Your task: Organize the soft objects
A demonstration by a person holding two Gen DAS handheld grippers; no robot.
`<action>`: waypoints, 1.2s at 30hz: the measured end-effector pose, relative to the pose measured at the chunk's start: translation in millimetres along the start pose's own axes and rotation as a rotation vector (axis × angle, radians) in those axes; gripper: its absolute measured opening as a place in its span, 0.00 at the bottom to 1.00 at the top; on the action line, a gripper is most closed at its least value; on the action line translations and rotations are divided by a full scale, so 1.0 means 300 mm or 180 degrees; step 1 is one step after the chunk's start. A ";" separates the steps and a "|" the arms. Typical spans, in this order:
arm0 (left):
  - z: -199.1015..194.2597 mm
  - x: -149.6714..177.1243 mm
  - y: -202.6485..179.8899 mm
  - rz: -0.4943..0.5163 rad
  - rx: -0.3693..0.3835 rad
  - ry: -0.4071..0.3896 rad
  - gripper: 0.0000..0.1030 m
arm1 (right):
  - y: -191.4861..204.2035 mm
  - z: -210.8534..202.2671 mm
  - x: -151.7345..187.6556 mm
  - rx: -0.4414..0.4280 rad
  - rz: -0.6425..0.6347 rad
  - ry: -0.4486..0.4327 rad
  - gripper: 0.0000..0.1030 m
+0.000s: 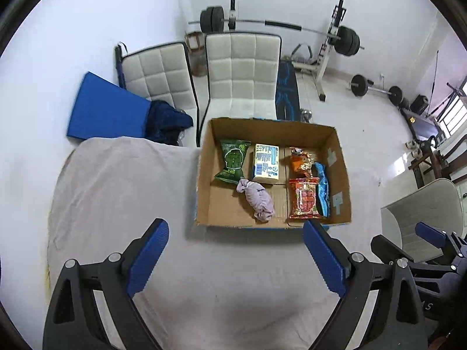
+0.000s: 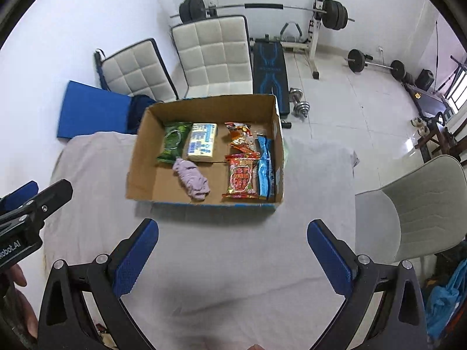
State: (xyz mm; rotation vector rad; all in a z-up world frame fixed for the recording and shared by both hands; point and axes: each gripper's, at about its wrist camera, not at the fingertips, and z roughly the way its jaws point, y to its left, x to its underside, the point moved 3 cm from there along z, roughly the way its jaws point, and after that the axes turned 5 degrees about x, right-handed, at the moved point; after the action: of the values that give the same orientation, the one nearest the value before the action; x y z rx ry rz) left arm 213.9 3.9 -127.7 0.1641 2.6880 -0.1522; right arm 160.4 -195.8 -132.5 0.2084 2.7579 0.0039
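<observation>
An open cardboard box (image 1: 204,175) (image 2: 140,157) stands on a table covered with a pale cloth (image 1: 116,192) (image 2: 221,262). Inside lie a green packet (image 1: 232,160) (image 2: 173,141), a white-blue tissue pack (image 1: 266,162) (image 2: 202,142), an orange snack bag (image 1: 300,160) (image 2: 240,136), a red packet (image 1: 305,198) (image 2: 240,176), a blue packet (image 1: 322,188) (image 2: 265,169) and a crumpled lilac cloth (image 1: 258,199) (image 2: 191,179). My left gripper (image 1: 235,255) is open and empty, in front of the box. My right gripper (image 2: 233,250) is open and empty, also short of the box.
Two white padded chairs (image 1: 242,73) (image 2: 214,55) and a blue mat (image 1: 105,110) (image 2: 93,110) stand behind the table. A grey chair (image 2: 408,204) is at the right. Barbell rack (image 1: 335,38) and weights fill the far floor.
</observation>
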 end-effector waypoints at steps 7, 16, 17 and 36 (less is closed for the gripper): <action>-0.186 0.104 -0.019 0.0058 0.0046 -0.0099 0.92 | 0.004 -0.216 0.119 -0.0109 -0.0011 -0.0152 1.00; -0.342 0.183 -0.026 0.0044 0.0059 -0.0276 0.92 | -0.004 -0.433 0.223 -0.0071 0.0014 -0.0381 1.00; -0.350 0.188 -0.027 0.0048 0.0055 -0.0287 0.92 | -0.004 -0.447 0.229 -0.0092 0.0016 -0.0384 1.00; -0.437 0.207 -0.040 0.0049 -0.0016 -0.0503 0.92 | -0.025 -0.545 0.214 0.0067 0.0042 -0.0572 1.00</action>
State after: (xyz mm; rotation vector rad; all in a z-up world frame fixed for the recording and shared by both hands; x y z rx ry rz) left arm 101.2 15.2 -36.2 0.1639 2.5292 -0.1472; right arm 40.5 -189.7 -4.1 0.2215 2.5786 -0.0386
